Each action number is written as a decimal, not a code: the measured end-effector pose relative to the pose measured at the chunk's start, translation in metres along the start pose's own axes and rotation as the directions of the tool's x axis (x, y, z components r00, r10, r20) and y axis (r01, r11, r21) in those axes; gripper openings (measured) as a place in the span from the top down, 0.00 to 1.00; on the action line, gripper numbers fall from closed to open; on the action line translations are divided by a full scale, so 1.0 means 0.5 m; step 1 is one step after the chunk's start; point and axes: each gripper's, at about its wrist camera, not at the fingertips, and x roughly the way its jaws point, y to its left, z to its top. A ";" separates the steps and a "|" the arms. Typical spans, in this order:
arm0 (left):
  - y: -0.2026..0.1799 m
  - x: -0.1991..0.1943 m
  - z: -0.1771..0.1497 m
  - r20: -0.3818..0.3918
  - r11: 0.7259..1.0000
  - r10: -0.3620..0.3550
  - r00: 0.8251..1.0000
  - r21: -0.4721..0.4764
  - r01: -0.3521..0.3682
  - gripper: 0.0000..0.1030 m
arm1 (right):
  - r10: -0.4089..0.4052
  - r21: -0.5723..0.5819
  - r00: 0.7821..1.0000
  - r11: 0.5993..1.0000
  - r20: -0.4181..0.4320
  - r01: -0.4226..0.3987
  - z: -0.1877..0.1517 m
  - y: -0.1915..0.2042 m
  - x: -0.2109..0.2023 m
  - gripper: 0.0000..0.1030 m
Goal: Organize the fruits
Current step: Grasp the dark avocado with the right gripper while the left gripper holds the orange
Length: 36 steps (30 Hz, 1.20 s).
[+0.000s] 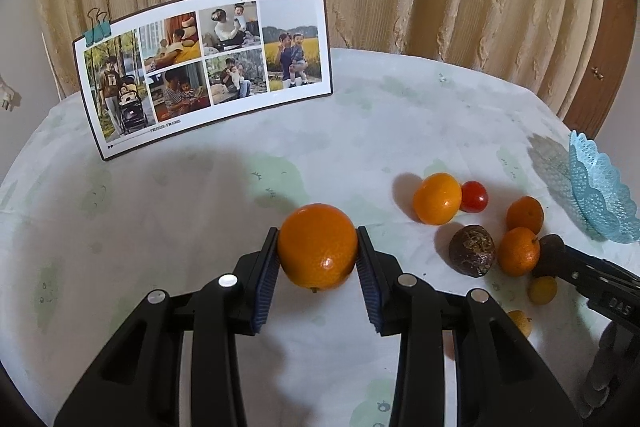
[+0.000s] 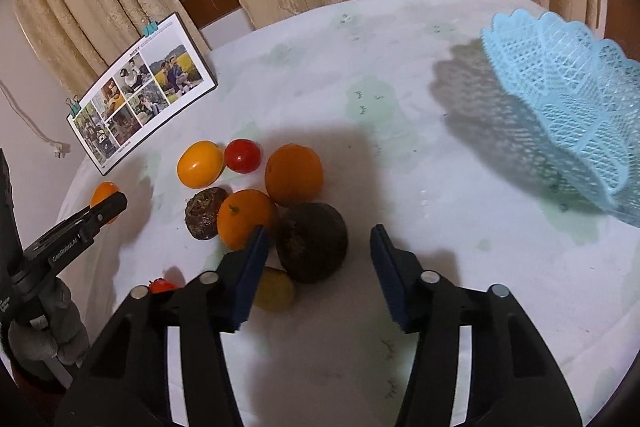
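In the left wrist view, a photo board [image 1: 208, 67] stands at the upper left on the pale tablecloth [image 1: 160, 211], with bare cloth in front of it and down the left side to the table's rounded edge. At centre, the left gripper [image 1: 318, 259] has its pads pressed on both sides of a large orange [image 1: 318, 245]. Right of it lies the loose cluster: a yellow-orange fruit [image 1: 437, 198] touching a red tomato [image 1: 474, 196], two small oranges [image 1: 525, 214] and a dark brown fruit [image 1: 472, 250]. At the far right edge sits the light blue lattice basket [image 1: 600, 199]; its inside is not visible here.

In the right wrist view, the left gripper's arm enters at the lower left, a gloved hand [image 2: 48, 339] below it. The right gripper [image 2: 320, 243] occupies the lower centre, fingers apart; a dark round fruit [image 2: 312, 243] lies between them, close against the left pad, with a clear gap before the right pad. A small yellowish fruit [image 2: 276, 289] lies just below it. Open cloth stretches from there to the basket at the upper right, near the table's edge; the visible part of its bowl holds nothing.
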 end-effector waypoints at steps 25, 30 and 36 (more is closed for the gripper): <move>-0.026 -0.026 0.002 0.030 1.000 -0.021 0.999 0.021 0.021 0.63 | 0.073 0.061 0.997 0.995 0.027 -0.075 0.005 -0.027 -0.024 0.66; -0.027 -0.035 0.002 0.040 0.999 -0.030 0.999 0.021 0.029 0.63 | 0.093 0.068 0.996 0.993 -0.007 -0.092 0.005 -0.016 0.007 0.60; -0.033 -0.041 0.001 0.045 0.999 -0.035 0.998 0.025 0.034 0.63 | 0.067 0.027 0.998 0.997 -0.008 -0.067 0.009 -0.002 0.015 0.66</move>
